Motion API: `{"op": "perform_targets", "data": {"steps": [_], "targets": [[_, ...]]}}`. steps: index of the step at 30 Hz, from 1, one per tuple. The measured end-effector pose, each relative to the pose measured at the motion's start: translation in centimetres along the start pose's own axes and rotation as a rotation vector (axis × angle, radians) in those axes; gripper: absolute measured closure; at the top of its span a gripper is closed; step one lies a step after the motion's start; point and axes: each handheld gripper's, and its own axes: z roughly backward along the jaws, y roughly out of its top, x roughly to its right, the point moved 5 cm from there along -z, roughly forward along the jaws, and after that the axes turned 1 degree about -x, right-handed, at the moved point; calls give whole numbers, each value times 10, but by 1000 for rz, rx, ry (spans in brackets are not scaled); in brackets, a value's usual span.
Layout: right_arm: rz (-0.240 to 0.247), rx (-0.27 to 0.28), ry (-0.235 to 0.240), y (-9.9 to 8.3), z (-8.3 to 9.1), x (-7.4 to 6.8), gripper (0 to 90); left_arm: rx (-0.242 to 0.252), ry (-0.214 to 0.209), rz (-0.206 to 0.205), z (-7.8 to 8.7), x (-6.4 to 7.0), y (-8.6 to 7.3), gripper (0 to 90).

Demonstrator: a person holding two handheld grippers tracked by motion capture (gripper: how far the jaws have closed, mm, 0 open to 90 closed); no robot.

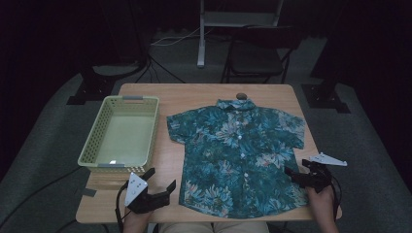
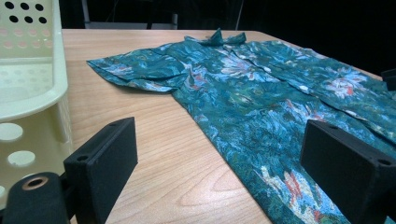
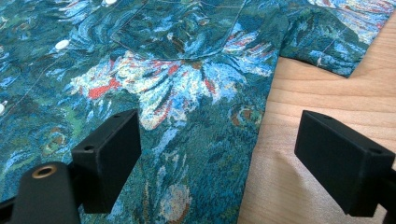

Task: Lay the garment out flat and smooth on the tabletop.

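1. The shirt (image 1: 238,155) lies flat and open in the middle right of the high view, on the bench (image 1: 204,94), with the collar toward the top of the frame and the hem toward the bottom. The front is buttoned, and both short sleeves are spread out to the sides. No fold shows on it.

2. The right gripper (image 1: 303,175) is at the lower right edge of the shirt. In the right gripper view its jaws stand wide apart over the side seam, one above the cloth and one above the bare wood. It holds nothing.

3. The left gripper (image 1: 163,187) is at the lower left of the high view, just beside the hem corner of the shirt but not touching it. Its jaws are also wide and they are empty.

4. The basket (image 1: 121,133), pale green and with holes in its walls, stands at the left of the shirt and has nothing inside it.

5. My judgement: the work is at its very start. The shirt is laid out and both grippers are in place near its lower corners, but no grasp is made yet. The folding, and perhaps putting the shirt into the basket, are all left to do.
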Motion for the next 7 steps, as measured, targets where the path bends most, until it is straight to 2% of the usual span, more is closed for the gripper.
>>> {"op": "perform_targets", "data": {"steps": [3,7], "targets": [[7,0,-1,0,0,0,141,4,-2,10,1,-1,0,123],[18,-5,-3,0,0,-2,141,13,8,-27,1,1,0,123]]}}
